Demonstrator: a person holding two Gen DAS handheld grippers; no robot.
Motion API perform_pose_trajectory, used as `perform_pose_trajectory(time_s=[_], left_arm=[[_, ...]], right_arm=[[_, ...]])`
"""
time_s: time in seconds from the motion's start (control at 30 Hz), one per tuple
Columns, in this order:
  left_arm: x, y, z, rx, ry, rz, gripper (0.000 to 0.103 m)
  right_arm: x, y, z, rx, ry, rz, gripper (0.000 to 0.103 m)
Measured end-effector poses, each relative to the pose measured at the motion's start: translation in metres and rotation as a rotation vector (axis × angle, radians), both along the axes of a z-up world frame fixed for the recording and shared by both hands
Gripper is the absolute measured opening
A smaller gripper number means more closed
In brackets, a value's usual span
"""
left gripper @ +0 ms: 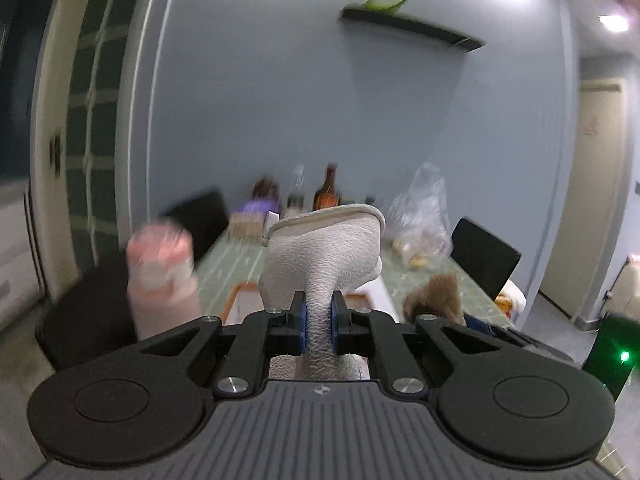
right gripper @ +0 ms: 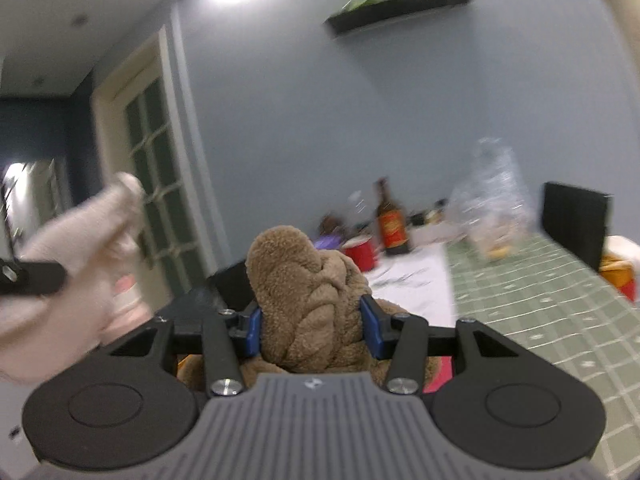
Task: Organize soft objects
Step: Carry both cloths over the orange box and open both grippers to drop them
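My left gripper [left gripper: 319, 318] is shut on a light grey, textured cloth [left gripper: 324, 252] with a cream hem and holds it up above the table. My right gripper [right gripper: 311, 328] is shut on a bunched brown fleece cloth [right gripper: 308, 300], also lifted. The brown cloth shows in the left wrist view [left gripper: 438, 292] low on the right. The grey cloth shows blurred in the right wrist view [right gripper: 80, 240] at the left, with a black part of the left gripper in front of it.
A green checked table [right gripper: 540, 300] holds a brown bottle [right gripper: 392, 224], a red mug [right gripper: 360, 254], a clear plastic bag [left gripper: 420, 220] and a purple item [left gripper: 260, 206]. A pink bottle [left gripper: 162, 276] stands left. Black chairs [left gripper: 484, 256] flank the table.
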State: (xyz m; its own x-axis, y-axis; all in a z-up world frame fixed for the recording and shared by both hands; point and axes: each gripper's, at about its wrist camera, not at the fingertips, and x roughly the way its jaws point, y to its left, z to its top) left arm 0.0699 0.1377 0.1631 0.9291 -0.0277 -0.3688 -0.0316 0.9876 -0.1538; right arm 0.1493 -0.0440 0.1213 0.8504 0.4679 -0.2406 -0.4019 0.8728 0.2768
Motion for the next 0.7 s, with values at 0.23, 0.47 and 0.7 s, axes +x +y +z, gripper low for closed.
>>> perform_pose_trajectory(time_s=[0.23,0.47,0.7], left_arm=[[0.035,0.043,-0.051,-0.101,0.174,-0.007,0.012],[0.045,0.054,-0.077,-0.115,0.177,-0.059,0.023],[0.009,0.044,-0.067,0.06,-0.128,0.035,0.093]], right_arm=[[0.033,0.042,-0.008,-0.113,0.074,0.037,0.048],[0.048,0.051,-0.022,-0.175,0.121,0.013,0.048],[0.049,0.052,-0.028,-0.198,0.127,0.0,0.048]])
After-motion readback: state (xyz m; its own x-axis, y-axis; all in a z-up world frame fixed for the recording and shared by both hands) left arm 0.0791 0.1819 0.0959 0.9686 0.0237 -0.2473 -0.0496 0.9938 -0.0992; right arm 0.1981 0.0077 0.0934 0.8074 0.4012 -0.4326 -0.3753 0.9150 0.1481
